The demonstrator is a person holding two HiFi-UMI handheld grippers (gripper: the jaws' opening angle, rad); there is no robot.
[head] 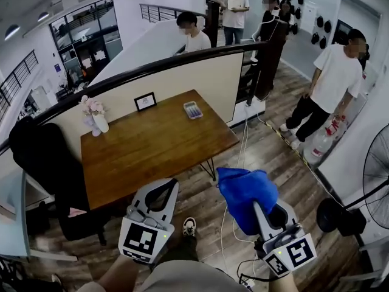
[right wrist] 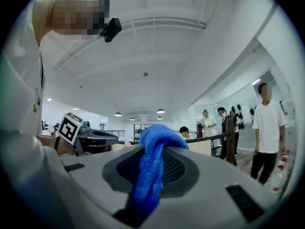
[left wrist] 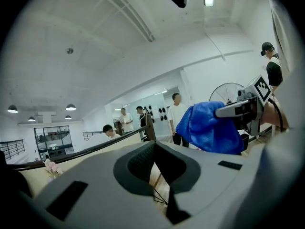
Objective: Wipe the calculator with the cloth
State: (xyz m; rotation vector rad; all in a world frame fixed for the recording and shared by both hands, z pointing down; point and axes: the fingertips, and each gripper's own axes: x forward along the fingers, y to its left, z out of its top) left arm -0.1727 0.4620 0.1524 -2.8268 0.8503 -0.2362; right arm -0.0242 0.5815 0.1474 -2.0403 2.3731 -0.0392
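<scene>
We hold the left grey two-jaw gripper (head: 169, 186) low in the head view, at about 7 o'clock. Its jaws are drawn together with only a thin sliver of floor showing between the dark pads, and nothing is between them. The right grey two-jaw gripper (head: 260, 215) sits at about 5 o'clock. Its jaws are clamped on a bright blue fluffy cloth (head: 244, 193), which bunches up above the jaw tips and trails down between the pads in the right gripper view.

The small grey calculator with coloured keys (head: 192, 109) lies flat on the brown wooden table (head: 152, 151). From the table's middle it is toward 1 o'clock, near the far edge, and it is well apart from both grippers and from the cloth. A small black picture frame (head: 145, 101) stands at the table's 12 o'clock. A white vase of pink flowers (head: 95, 118) stands at its 10 o'clock corner. Both grippers hang over the wood-plank floor (head: 279, 157) at the table's 5 o'clock side, and neither touches the table.
</scene>
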